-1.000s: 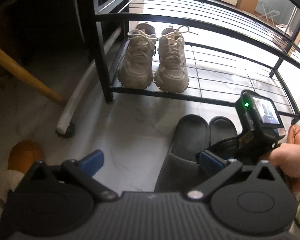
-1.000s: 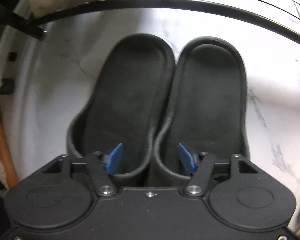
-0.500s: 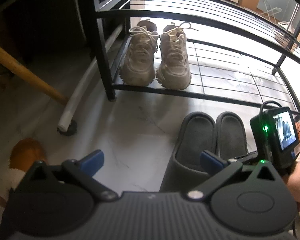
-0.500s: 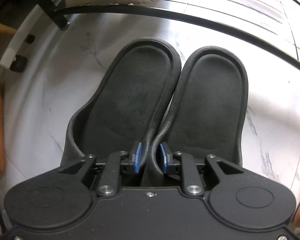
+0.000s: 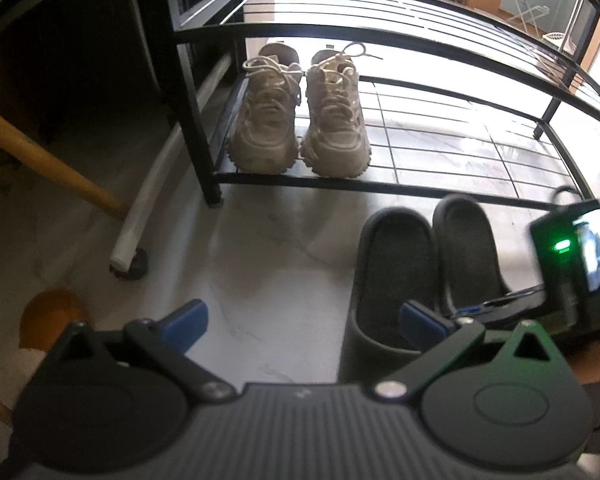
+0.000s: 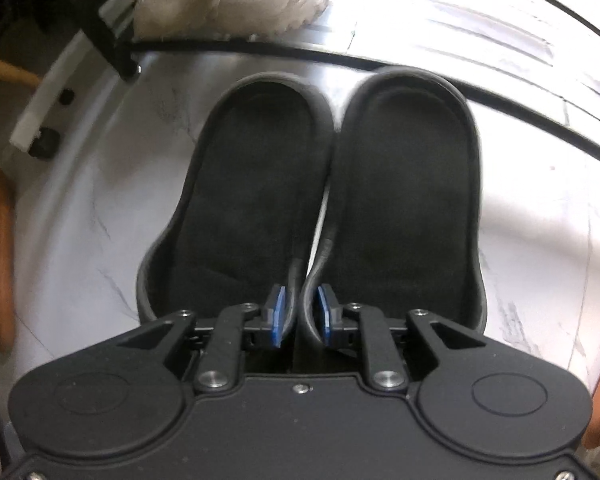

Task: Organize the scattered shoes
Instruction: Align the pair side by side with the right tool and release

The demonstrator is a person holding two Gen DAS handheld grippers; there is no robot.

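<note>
Two black slippers pinched in right claw, beige sneakers beyond on rack; left claw spread.

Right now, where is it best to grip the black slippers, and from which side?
Probably by the two inner edges of the black slippers pinched together, coming from above. They lie side by side, so one grip takes both; the right gripper has just been closing there.

Black slippers side by side, pinched at inner edges
</note>
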